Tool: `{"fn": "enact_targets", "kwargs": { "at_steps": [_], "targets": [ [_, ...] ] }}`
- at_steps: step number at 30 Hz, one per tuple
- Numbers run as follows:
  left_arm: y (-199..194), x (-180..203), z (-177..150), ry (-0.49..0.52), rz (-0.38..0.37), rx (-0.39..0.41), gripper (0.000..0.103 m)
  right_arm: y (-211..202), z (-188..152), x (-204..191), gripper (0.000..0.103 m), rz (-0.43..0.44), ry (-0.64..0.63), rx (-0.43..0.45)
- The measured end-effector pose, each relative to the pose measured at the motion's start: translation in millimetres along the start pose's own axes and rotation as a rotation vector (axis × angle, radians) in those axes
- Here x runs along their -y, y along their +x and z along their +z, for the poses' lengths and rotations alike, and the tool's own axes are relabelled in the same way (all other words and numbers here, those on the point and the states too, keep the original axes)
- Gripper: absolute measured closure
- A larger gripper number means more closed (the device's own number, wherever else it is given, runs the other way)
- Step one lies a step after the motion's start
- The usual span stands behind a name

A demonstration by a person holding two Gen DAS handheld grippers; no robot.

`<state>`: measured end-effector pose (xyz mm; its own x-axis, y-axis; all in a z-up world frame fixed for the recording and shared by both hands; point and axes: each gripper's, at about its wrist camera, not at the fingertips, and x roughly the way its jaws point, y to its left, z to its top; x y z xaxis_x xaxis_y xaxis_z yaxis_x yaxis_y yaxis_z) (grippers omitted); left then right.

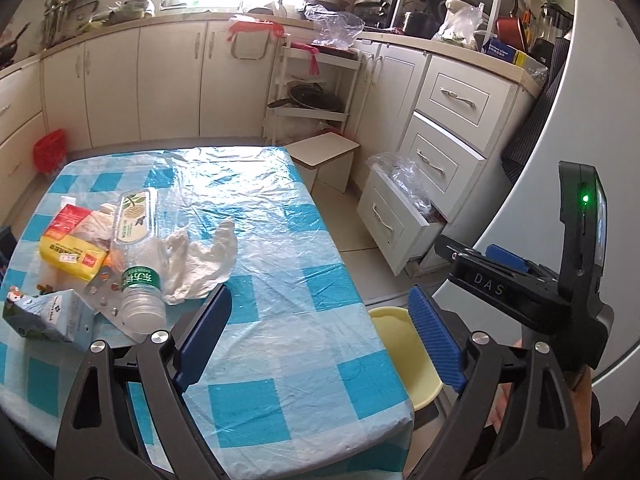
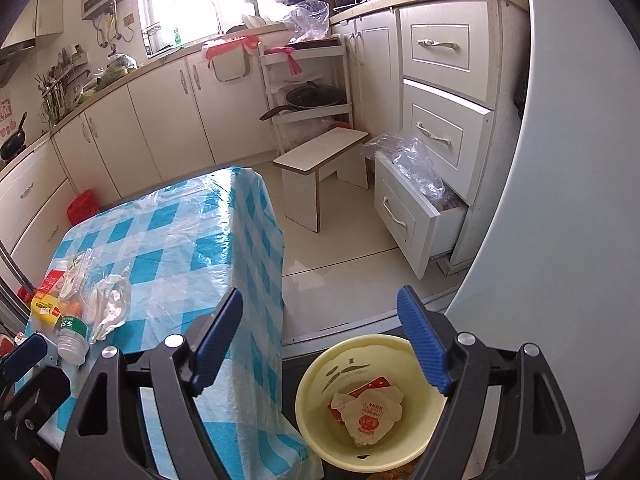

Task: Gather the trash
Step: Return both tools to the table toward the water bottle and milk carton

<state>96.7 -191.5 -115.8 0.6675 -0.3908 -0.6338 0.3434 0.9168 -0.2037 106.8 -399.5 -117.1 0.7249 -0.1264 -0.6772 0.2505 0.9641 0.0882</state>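
Blue-checked plastic covers the bench [image 1: 280,272]; beside its edge on the floor stands a yellow bin [image 2: 320,436] holding a crumpled paper wrapper [image 2: 372,412]; a clear bottle [image 1: 134,248], yellow packet [image 1: 74,256] and tissue [image 1: 200,260] lie on the bench; left gripper [image 1: 320,336] and right gripper [image 2: 320,340] both gape, released, empty.

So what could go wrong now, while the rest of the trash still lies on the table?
1. The plastic bottle lies on its side on a blister pack, so it may roll when gripped.
2. The trash sits on a loose plastic sheet; the fingers might snag it and drag everything.
3. The yellow bin stands below the table edge, so a carried piece could miss it.
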Motion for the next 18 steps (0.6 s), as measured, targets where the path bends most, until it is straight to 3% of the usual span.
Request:
{"fn": "enact_targets", "kwargs": {
  "at_steps": [18],
  "targets": [
    [-22.1,-66.5,-1.3,-0.086,0.1,0.035,0.012,-4.2,4.6,-74.3,0.021,0.091,-0.128,0.036]
  ]
}}
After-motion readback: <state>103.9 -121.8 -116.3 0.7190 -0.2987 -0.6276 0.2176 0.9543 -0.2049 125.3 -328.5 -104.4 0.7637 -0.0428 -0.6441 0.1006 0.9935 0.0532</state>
